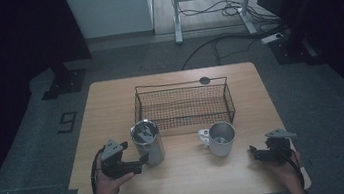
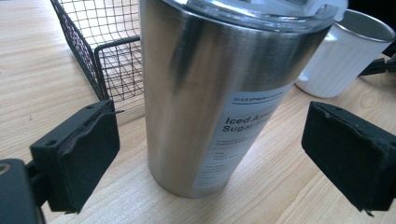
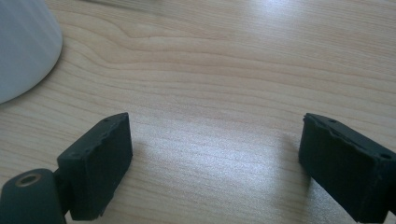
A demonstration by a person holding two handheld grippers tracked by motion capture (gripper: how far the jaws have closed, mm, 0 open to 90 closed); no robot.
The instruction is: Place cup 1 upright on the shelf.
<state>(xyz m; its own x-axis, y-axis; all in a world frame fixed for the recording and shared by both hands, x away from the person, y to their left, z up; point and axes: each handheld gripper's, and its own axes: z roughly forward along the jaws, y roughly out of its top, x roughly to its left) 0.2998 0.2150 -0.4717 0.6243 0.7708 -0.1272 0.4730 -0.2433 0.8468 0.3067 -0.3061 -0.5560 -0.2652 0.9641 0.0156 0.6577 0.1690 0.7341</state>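
At the table's near-left, the left gripper [image 1: 135, 161] stands with jaws wide either side of the steel tumbler [image 1: 147, 141], pads clear of its wall. The tumbler is upright, at seven o'clock of the wire basket [image 1: 184, 106]. At four o'clock of the white mug [image 1: 221, 138], the right gripper [image 1: 254, 152] gapes, empty.

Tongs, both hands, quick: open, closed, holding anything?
Left tongs: open, pads either side of the steel tumbler, not touching it.
Right tongs: open, nothing between them, bare table ahead.
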